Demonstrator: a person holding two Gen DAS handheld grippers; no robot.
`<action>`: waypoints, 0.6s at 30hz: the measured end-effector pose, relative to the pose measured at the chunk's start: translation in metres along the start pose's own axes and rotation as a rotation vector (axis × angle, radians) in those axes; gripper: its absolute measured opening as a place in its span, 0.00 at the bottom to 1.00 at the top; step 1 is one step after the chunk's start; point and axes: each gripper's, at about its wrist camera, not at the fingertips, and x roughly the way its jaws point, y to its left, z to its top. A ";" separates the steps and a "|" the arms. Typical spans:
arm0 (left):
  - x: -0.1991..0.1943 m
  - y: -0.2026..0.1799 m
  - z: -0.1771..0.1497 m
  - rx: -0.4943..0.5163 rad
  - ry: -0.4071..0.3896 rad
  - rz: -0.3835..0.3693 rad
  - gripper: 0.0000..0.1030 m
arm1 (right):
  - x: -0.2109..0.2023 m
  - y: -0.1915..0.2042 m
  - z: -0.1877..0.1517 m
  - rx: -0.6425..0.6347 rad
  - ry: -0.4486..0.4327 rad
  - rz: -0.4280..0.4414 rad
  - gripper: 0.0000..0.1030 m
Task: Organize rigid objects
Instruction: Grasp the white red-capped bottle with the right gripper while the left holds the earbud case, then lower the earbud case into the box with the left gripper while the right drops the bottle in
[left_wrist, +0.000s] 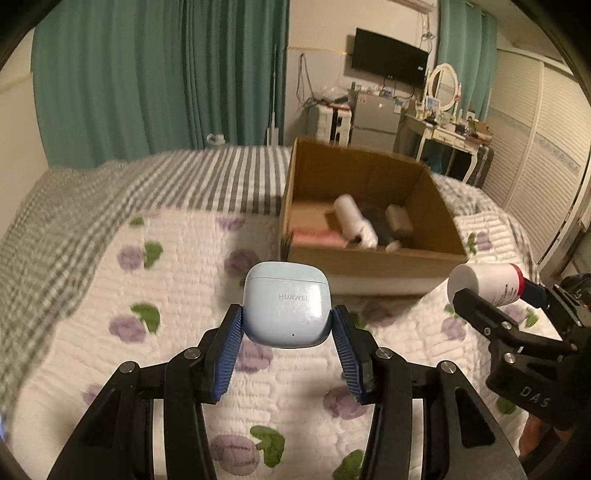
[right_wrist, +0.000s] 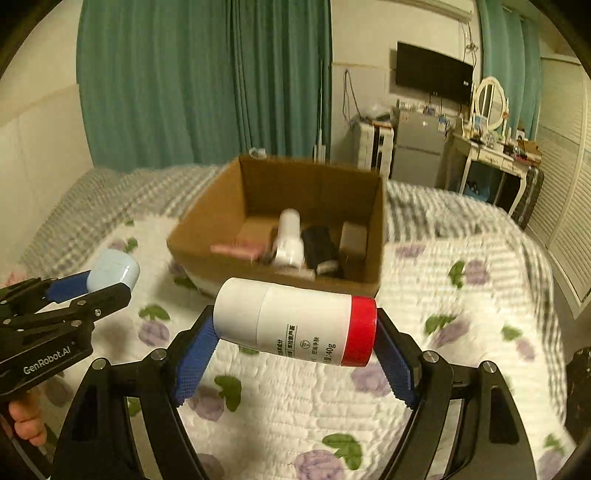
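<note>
Left wrist view: the left gripper (left_wrist: 287, 325) clamps a pale blue earbud case (left_wrist: 286, 304) between its blue pads, held clear above a flowered quilt (left_wrist: 177, 280). Beyond it on the bed sits an open cardboard box (left_wrist: 369, 254), holding a white bottle (left_wrist: 354, 219), a pink item (left_wrist: 319, 236), a dark item and a small beige block (left_wrist: 398, 218), all blurred. At right, the right gripper (left_wrist: 495, 295) grips a white tube (left_wrist: 487, 282) with a red band, also off the quilt, near the box's front corner.

Right wrist view: the right gripper (right_wrist: 295, 332) is closed on the tube (right_wrist: 295, 325) endwise, one pad at the white cap, the other at the red band; the tube lies crosswise, tilted slightly, just short of the box (right_wrist: 221, 236). At left, the left gripper (right_wrist: 107, 280) holds the case (right_wrist: 112, 269) over the quilt (right_wrist: 443, 302), beside the box's left wall. Green curtains (right_wrist: 184, 81) hang behind.
</note>
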 end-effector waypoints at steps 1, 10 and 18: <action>-0.006 -0.004 0.006 0.007 -0.018 0.001 0.48 | -0.005 -0.002 0.005 -0.001 -0.013 0.000 0.78; -0.025 -0.032 0.063 0.090 -0.127 -0.002 0.48 | -0.025 -0.022 0.073 -0.020 -0.145 0.006 0.78; 0.018 -0.043 0.120 0.102 -0.173 -0.021 0.48 | 0.003 -0.043 0.125 -0.004 -0.195 0.021 0.78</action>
